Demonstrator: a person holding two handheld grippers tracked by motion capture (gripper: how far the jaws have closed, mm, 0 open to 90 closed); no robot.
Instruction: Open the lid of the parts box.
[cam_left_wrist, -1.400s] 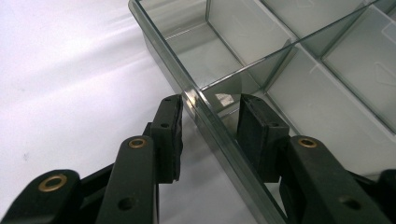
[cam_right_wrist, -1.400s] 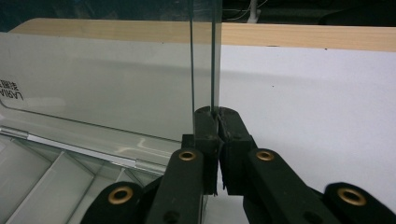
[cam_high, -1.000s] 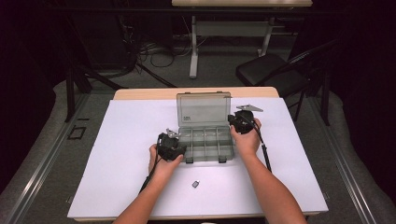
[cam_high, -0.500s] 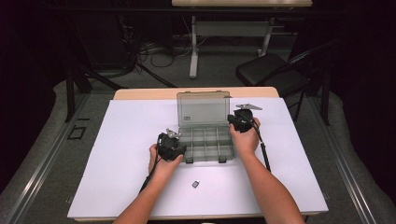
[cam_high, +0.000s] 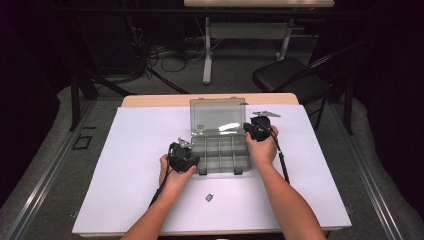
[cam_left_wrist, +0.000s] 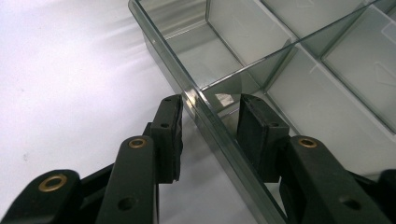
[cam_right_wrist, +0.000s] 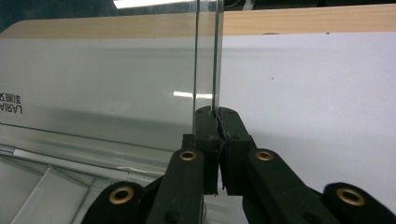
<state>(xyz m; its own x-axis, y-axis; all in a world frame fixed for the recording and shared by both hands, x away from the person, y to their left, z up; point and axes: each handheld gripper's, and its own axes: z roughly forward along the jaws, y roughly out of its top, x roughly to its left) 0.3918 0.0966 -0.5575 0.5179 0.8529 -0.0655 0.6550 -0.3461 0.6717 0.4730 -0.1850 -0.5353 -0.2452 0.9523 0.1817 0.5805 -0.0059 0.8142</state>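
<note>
A clear plastic compartment box (cam_high: 220, 152) lies on the white table cover, its lid (cam_high: 217, 115) standing upright at the back. My left gripper (cam_high: 182, 157) is at the box's front left corner. In the left gripper view the left gripper (cam_left_wrist: 210, 100) is open, its jaws straddling the box's side wall (cam_left_wrist: 219, 140) with a gap on the inner side. My right gripper (cam_high: 255, 129) is at the lid's right edge. In the right gripper view the right gripper (cam_right_wrist: 216, 111) is shut on the thin edge of the lid (cam_right_wrist: 93, 93). The compartments in sight look empty.
A small dark piece (cam_high: 209, 197) lies on the white cover (cam_high: 125, 150) in front of the box, between the forearms. A strip of wooden tabletop (cam_high: 160, 100) runs behind the cover. A black chair (cam_high: 285, 75) and a desk frame stand beyond the table.
</note>
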